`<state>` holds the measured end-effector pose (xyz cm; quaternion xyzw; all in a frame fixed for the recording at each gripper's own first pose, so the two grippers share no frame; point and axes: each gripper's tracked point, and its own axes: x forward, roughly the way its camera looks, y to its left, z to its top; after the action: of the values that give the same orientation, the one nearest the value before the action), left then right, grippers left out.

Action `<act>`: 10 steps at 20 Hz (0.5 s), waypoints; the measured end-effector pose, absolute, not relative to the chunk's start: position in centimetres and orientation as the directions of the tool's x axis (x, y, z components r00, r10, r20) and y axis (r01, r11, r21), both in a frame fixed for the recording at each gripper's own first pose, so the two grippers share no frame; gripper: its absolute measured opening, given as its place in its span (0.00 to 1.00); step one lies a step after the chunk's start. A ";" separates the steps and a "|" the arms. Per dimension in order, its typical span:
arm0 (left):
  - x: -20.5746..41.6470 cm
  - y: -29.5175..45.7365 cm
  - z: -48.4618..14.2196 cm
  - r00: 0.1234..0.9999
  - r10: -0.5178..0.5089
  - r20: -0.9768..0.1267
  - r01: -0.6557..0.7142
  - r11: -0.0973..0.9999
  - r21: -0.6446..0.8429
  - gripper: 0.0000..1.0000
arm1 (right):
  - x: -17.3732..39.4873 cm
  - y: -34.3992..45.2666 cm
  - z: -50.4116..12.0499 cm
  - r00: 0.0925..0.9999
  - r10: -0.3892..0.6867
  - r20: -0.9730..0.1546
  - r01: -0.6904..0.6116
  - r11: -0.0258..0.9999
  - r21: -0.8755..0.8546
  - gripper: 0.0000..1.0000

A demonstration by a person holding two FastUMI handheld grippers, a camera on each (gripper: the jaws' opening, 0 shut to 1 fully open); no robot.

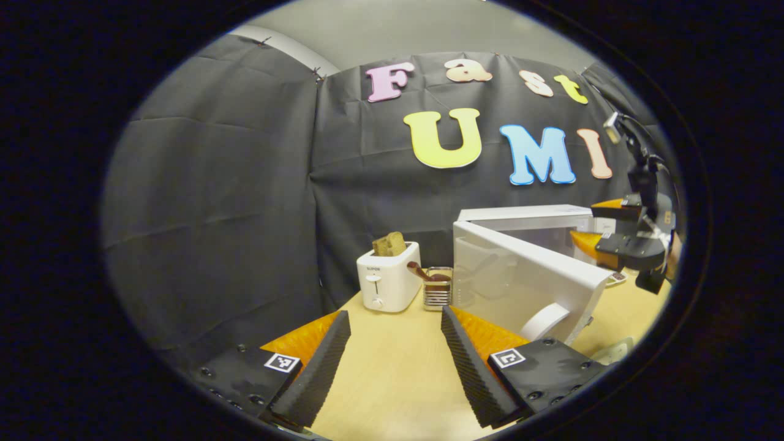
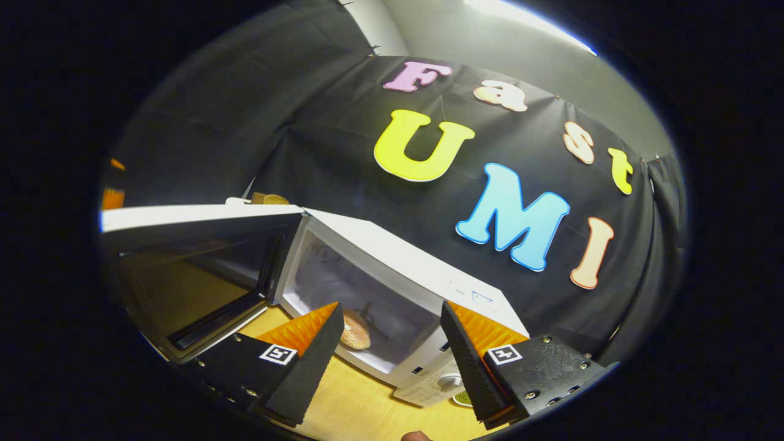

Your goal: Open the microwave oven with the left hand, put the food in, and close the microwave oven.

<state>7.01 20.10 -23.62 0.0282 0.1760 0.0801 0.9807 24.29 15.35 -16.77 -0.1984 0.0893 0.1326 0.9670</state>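
A white microwave (image 2: 404,257) stands on the wooden table with its door (image 2: 190,275) swung wide open to the left. A round piece of bread-like food (image 2: 355,331) lies inside its cavity. My right gripper (image 2: 389,343) is open just in front of the cavity, holding nothing. In the left gripper view the door (image 1: 527,282) shows from outside, its white handle (image 1: 545,320) near my right finger. My left gripper (image 1: 395,352) is open over bare table, left of the door. The right gripper (image 1: 631,239) appears far right by the microwave (image 1: 527,214).
A white toaster (image 1: 389,278) with toast in its slot stands at the back of the table (image 1: 392,380). Beside it is a small glass container (image 1: 438,286) with a dark spoon. The black cloth wall closes the back and sides.
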 end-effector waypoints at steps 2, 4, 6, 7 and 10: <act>6.5 19.2 -24.6 0.922 0.147 -0.359 -0.129 0.989 0.076 0.98 | 22.5 13.8 -14.8 0.959 0.199 -0.202 -0.259 0.906 -0.335 0.98; 6.3 18.1 -26.0 0.915 0.125 -0.383 -0.111 0.992 0.058 0.93 | 20.8 12.0 -13.2 0.967 0.177 -0.181 -0.229 0.918 -0.325 0.97; 5.8 17.2 -26.8 0.909 0.103 -0.403 -0.095 0.995 0.042 0.79 | 19.0 10.4 -12.4 0.972 0.156 -0.178 -0.206 0.926 -0.316 0.97; 5.6 16.9 -26.8 0.909 0.103 -0.403 -0.094 0.995 0.042 0.71 | 18.1 9.7 -12.1 0.972 0.151 -0.181 -0.202 0.930 -0.306 0.97; 5.5 15.8 -27.4 0.907 0.098 -0.410 -0.086 0.995 0.048 0.58 | 15.4 7.6 -11.5 0.975 0.114 -0.189 -0.165 0.946 -0.278 0.97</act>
<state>5.53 15.81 -27.44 0.0145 0.2107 0.0471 0.9763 15.39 7.61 -11.53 -0.1478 0.0855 0.0710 0.9828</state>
